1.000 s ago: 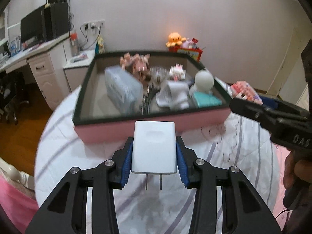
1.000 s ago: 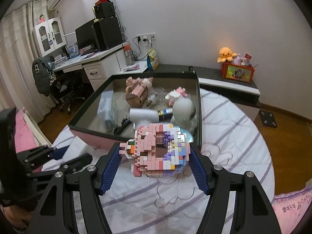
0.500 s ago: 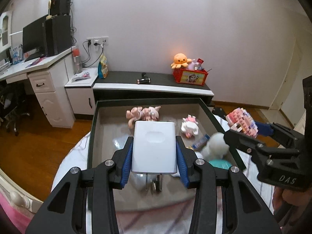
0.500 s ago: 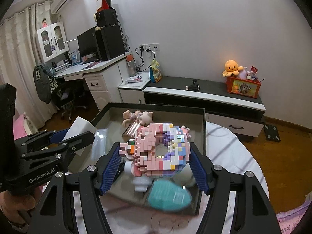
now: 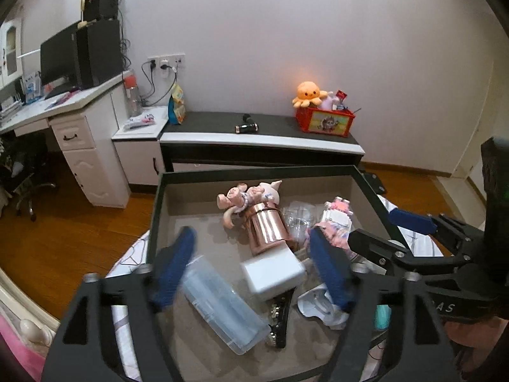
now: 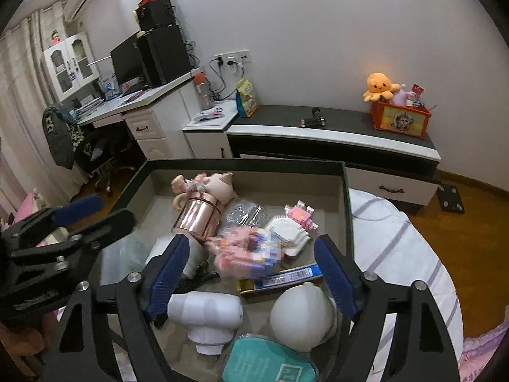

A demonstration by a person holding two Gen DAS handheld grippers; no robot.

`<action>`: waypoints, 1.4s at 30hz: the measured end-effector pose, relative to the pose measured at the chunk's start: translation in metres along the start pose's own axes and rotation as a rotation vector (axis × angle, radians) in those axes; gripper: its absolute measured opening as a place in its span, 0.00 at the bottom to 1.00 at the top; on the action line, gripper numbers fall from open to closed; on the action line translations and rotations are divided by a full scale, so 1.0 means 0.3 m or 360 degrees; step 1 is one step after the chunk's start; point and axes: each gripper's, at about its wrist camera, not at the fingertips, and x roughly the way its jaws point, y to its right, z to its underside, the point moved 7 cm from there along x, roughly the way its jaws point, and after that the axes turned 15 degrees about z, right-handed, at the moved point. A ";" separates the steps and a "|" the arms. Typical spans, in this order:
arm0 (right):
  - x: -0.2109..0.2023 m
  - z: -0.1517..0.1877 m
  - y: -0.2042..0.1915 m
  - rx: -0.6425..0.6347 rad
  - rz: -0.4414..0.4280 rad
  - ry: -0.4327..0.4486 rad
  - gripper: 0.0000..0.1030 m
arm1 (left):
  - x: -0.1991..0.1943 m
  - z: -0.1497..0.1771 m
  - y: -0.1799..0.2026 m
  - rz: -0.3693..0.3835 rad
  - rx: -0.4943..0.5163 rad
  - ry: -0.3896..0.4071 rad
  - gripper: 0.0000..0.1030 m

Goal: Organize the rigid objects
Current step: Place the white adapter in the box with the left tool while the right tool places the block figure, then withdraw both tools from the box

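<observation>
Both claws hang over the dark-rimmed open box (image 5: 155, 210), jaws opening. The left claw (image 5: 251, 267) has a white square charger block (image 5: 273, 274) loose between its spreading pads, just below, above the box's middle. The right claw (image 6: 251, 265) has a blurred pink brick-built toy (image 6: 246, 251) likewise unclamped, nearer the box's right edge. One of each; both lie straight ahead.

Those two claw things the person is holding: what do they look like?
Both are alike: the left gripper and the right gripper are matte black frames with triangular cut-outs, silver screws at the joints and ribbed blue pads on the fingers. White lettering is printed on their bodies. No cables or sleeves show.
</observation>
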 end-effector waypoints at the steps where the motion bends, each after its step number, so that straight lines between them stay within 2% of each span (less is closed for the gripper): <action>1: -0.004 0.005 0.004 0.0011 0.0008 -0.0003 0.82 | -0.013 -0.001 0.002 -0.0015 0.0004 0.0017 0.92; 2: -0.012 0.007 0.013 0.0035 0.0013 -0.0002 0.84 | -0.033 -0.001 0.008 -0.0031 0.0014 0.0042 0.95; 4: -0.029 0.006 0.027 0.0086 0.0012 0.0004 0.98 | -0.069 -0.001 0.025 -0.0032 0.0037 0.0076 1.00; 5: -0.044 0.005 0.033 0.0115 -0.0010 0.0014 1.00 | -0.089 -0.001 0.033 -0.0037 0.0046 0.0088 1.00; 16: -0.306 0.044 0.050 0.0200 -0.0025 0.0153 1.00 | -0.353 0.041 0.116 -0.0072 0.0092 0.0221 1.00; 24: -0.556 0.111 0.064 0.0221 0.0040 0.0305 1.00 | -0.543 0.109 0.195 -0.0081 0.0092 0.0288 1.00; 31: -0.721 0.208 0.073 0.0220 0.0137 0.0379 1.00 | -0.700 0.178 0.245 -0.0097 0.0085 0.0364 1.00; 42: -0.852 0.347 0.054 0.0182 0.0225 0.0428 1.00 | -0.842 0.311 0.275 -0.0101 0.0049 0.0386 1.00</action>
